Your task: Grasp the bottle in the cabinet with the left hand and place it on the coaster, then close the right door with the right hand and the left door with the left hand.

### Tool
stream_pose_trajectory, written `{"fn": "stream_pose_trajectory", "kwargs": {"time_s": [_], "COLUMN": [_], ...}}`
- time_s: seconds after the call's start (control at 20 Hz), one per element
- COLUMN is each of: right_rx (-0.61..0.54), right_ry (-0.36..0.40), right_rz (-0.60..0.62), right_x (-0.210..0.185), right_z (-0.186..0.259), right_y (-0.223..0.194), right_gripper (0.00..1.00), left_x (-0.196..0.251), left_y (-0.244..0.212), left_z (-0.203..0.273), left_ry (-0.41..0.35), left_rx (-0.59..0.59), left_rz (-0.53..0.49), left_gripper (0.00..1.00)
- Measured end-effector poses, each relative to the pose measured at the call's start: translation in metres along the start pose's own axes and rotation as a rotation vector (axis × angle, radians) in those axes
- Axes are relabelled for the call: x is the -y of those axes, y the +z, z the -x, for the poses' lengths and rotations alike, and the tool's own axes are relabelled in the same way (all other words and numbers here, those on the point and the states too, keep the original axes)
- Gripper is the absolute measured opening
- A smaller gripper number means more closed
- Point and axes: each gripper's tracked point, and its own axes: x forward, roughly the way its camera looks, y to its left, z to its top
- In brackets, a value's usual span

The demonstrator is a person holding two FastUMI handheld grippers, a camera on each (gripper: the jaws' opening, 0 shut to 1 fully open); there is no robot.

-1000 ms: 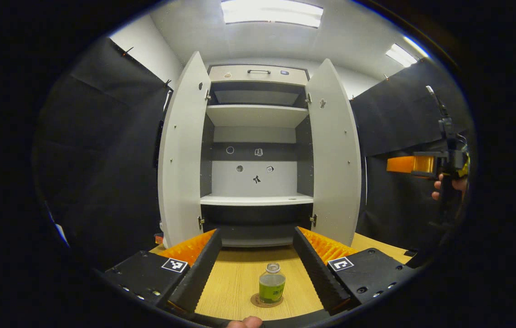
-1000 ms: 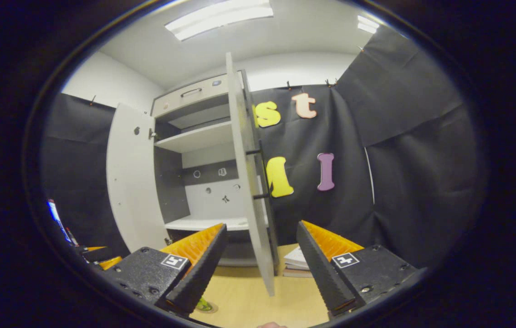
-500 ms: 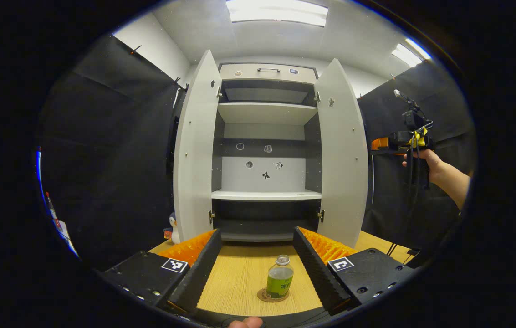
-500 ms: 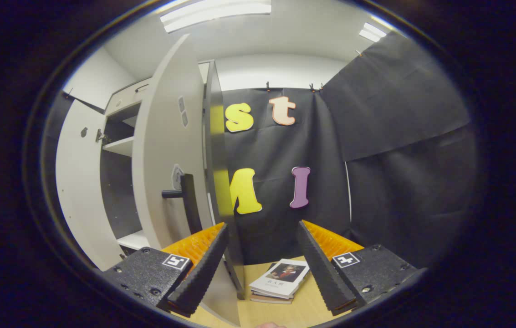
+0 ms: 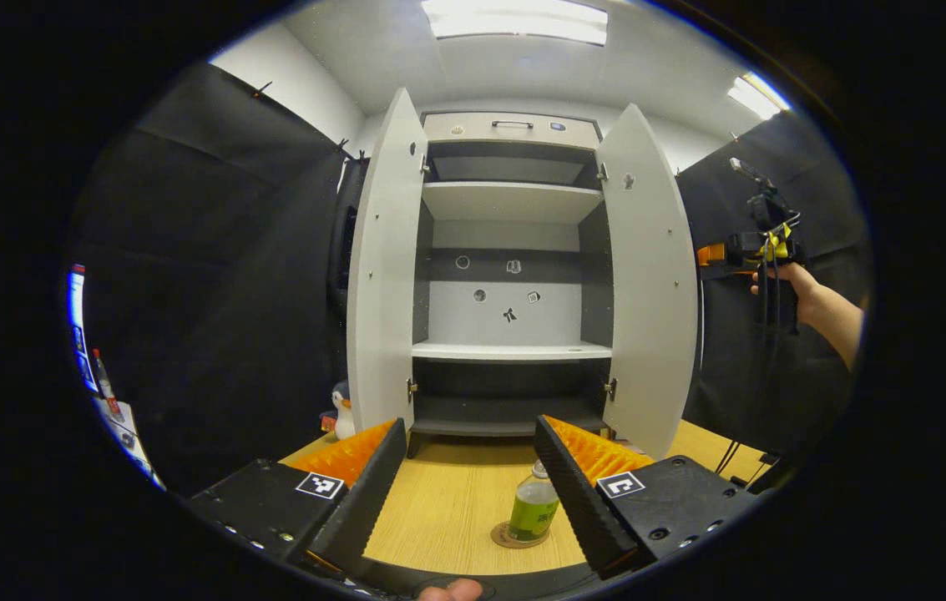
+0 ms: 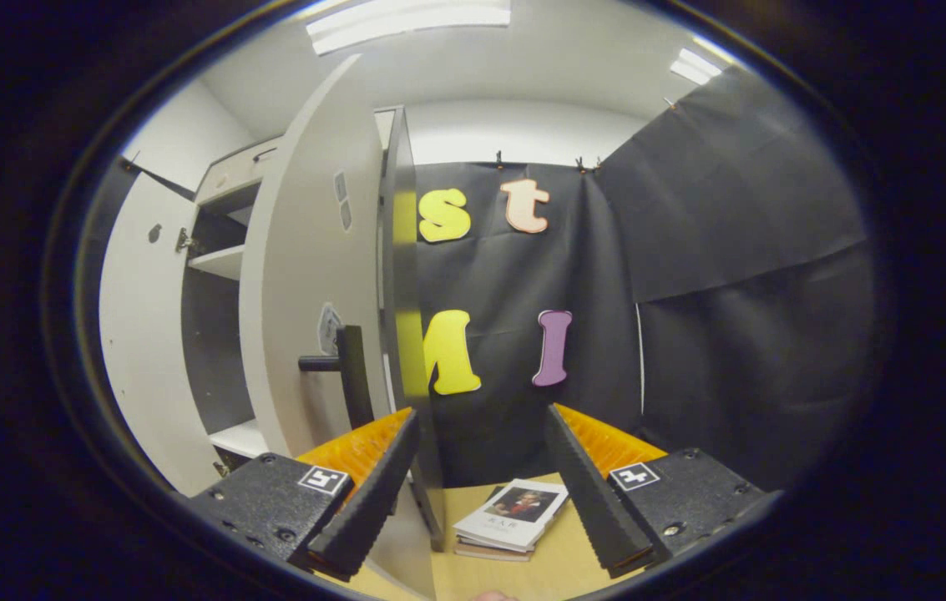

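I see black cloth (image 5: 214, 275) hung on both sides of the booth, pinned below a white wall (image 5: 306, 79). Ceiling light panels (image 5: 518, 18) glow overhead. A light wooden table (image 5: 447, 509) spreads below. A small penguin toy (image 5: 343, 411) stands at its far left, and stacked books (image 6: 510, 526) lie near the right cloth.

Bottle (image 5: 533, 507): clear, green label. Coaster (image 5: 508, 538): brown. Table (image 5: 447, 509): light wood grain. Cabinet (image 5: 511, 325): white doors and shelves, dark grey inside. Door handle (image 6: 349, 374): black.
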Motion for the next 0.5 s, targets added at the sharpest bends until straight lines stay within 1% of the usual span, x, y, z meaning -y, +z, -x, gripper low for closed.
{"fn": "stream_pose_trajectory", "kwargs": {"time_s": [0.1,0.15,0.2,0.25,0.4,0.5], "right_rx": [0.017,0.029,0.036,0.037,0.016,0.021], "right_ry": [-0.014,-0.024,-0.028,-0.028,-0.009,0.013], "right_rz": [0.038,0.066,0.090,0.104,0.091,0.076], "right_x": [-0.003,-0.004,-0.007,-0.011,-0.020,-0.034], "right_z": [0.004,0.006,0.007,0.009,0.009,0.011], "right_y": [0.003,0.005,0.005,0.005,0.003,0.003], "right_gripper": [0.98,0.94,0.99,0.98,0.99,0.99], "left_x": [-0.006,-0.008,-0.013,-0.016,-0.014,-0.012], "left_y": [0.002,0.001,0.001,0.000,-0.003,0.001], "left_z": [0.003,0.003,0.003,0.003,-0.005,-0.005], "left_ry": [0.005,0.009,0.017,0.025,0.006,-0.004], "left_rx": [0.005,0.003,0.005,0.007,-0.004,0.014], "left_rz": [-0.005,-0.007,-0.011,-0.017,-0.010,-0.014], "left_gripper": [0.94,0.94,0.94,0.94,0.94,0.94]}}
